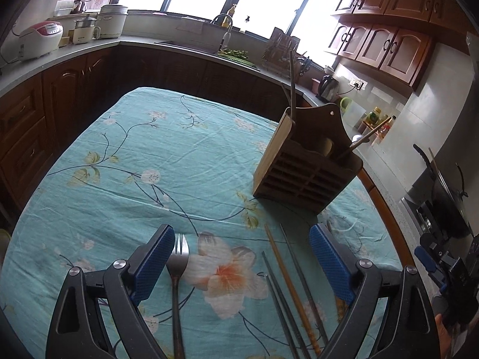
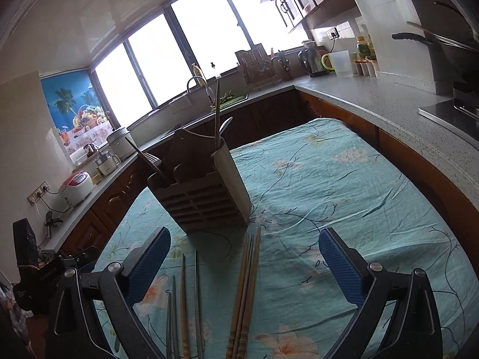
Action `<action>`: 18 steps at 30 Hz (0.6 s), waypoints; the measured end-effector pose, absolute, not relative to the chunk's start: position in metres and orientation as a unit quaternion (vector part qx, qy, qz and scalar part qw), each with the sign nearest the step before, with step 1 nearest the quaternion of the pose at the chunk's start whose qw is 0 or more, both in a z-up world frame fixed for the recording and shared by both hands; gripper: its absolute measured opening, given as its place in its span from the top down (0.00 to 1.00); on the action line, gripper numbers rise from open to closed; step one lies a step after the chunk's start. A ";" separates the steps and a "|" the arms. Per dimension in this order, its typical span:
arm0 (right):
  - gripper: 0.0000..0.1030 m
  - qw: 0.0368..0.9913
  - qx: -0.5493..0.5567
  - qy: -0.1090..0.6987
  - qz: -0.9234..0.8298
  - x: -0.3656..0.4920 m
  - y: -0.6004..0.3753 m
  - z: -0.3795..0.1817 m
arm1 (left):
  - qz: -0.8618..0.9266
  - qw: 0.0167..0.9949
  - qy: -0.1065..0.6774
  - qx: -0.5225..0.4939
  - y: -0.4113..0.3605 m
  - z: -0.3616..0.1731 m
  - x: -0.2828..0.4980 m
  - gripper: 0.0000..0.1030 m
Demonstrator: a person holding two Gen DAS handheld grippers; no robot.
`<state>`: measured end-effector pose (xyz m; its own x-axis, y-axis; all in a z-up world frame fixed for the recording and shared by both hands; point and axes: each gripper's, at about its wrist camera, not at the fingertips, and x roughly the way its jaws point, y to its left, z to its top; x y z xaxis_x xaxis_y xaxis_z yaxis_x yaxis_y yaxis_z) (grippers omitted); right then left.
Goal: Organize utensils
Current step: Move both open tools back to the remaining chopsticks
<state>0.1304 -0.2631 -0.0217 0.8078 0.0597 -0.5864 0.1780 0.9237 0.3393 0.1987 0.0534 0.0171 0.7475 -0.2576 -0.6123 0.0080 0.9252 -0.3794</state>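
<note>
Hovering over the loose cutlery, we are holding both tools wide open and gripping nothing with either. The landmark for everything is the wooden utensil holder (image 1: 308,176), which is standing upright on the tabletop (image 1: 149,155) under its floral cloth.

Already sitting in the holder are a few long-handled pieces: a tall wooden stick and a spoon in one end compartment, a fork and another wooden handle in the other (we cannot tell exactly how many in all).

Still lying flat in front of the holder, on our side of it, are the rest. The fork (image 1: 177,269) is furthest from the holder, lying just inside one pad of the left tool (image 1: 242,257). A mixed group of chopsticks (image 1: 287,284), grey metal and one wooden, is lying between that tool's pads. A separate bundle of wooden chopsticks (image 2: 247,284) is pointing at the holder's base, between the pads of the right tool (image 2: 245,266).

We are judging the job as well begun but far from done: every piece on the cloth is still waiting to go in.
</note>
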 end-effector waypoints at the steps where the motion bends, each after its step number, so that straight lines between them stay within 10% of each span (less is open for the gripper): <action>1: 0.03 0.931 0.191 0.310 -0.032 0.130 -0.262 -0.023 | -0.072 0.917 0.350 -0.178 0.053 0.018 0.198 0.11; 7: 0.09 0.932 0.179 0.315 -0.029 0.133 -0.259 -0.025 | -0.078 0.915 0.358 -0.169 0.051 0.021 0.205 0.12; 18: 0.58 0.916 0.165 0.366 -0.017 0.157 -0.251 -0.046 | -0.098 0.901 0.398 -0.144 0.031 0.006 0.229 0.31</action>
<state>0.1567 -0.2514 -0.0465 0.7310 0.0903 -0.6763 0.1521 0.9447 0.2905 0.2290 0.0307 0.0057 0.6639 -0.2920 -0.6885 0.0625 0.9391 -0.3380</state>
